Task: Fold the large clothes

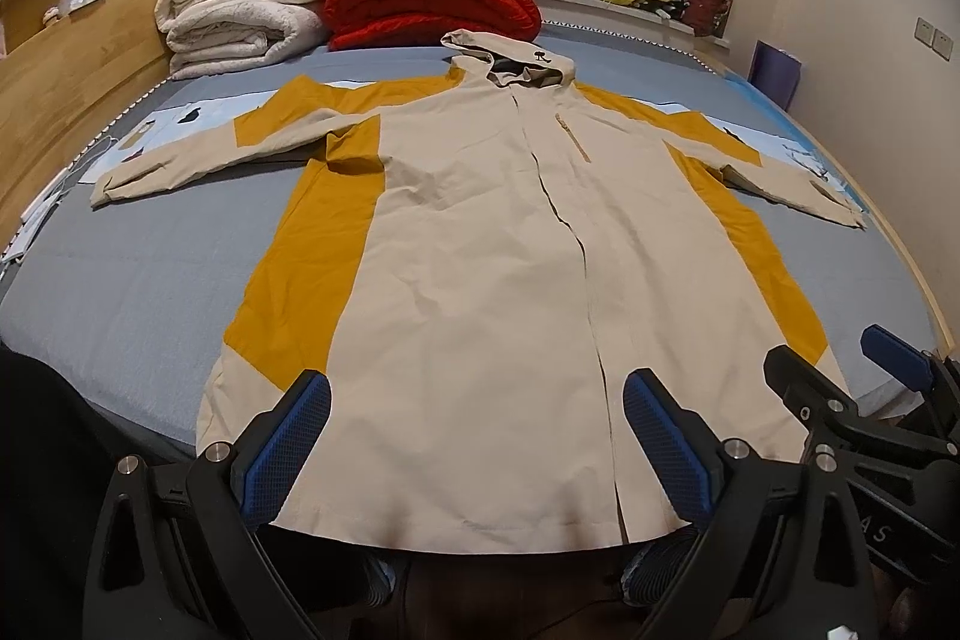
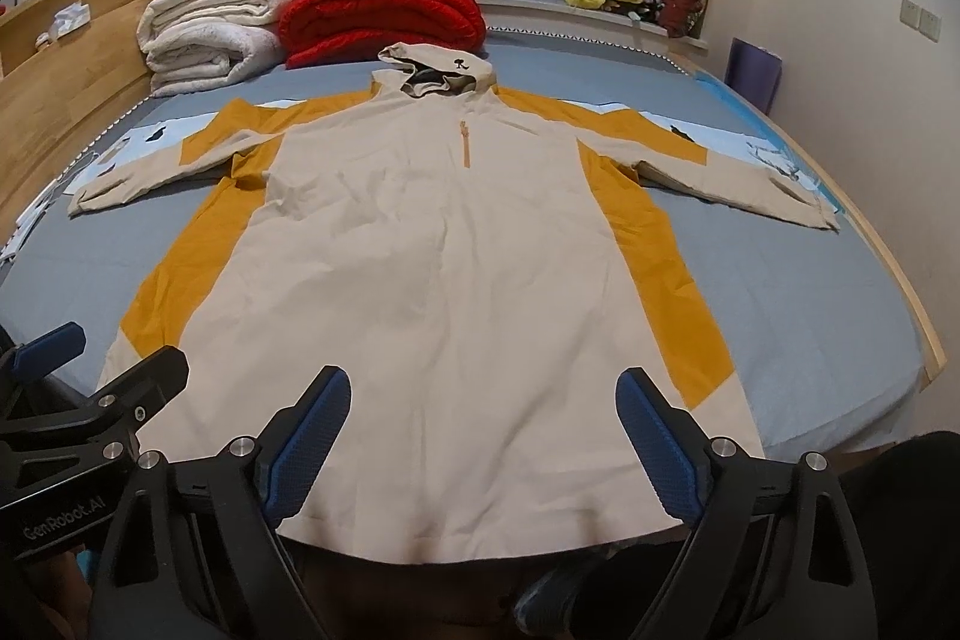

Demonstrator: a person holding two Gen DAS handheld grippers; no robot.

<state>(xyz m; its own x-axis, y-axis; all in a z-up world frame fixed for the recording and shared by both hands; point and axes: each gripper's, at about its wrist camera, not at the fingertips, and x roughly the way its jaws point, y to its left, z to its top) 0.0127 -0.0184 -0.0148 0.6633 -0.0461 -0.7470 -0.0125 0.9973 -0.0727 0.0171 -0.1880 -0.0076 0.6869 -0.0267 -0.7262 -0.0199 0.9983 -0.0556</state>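
Beige-and-mustard hooded coat is laid flat, face up, sleeves spread across the grey bed, prob. so folds can be started, w/ left gripper & right gripper held wide apart, empty, above hem.

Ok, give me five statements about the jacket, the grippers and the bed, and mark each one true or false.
1. The hooded jacket lies spread flat on the bed, front up. True.
2. Both sleeves are folded across the chest. False: both sleeves stretch outward to the sides.
3. The left gripper is open and holds nothing. True.
4. The right gripper is shut on the hem. False: its jaws stand apart, gripping nothing.
5. A red quilt lies beyond the hood. True.
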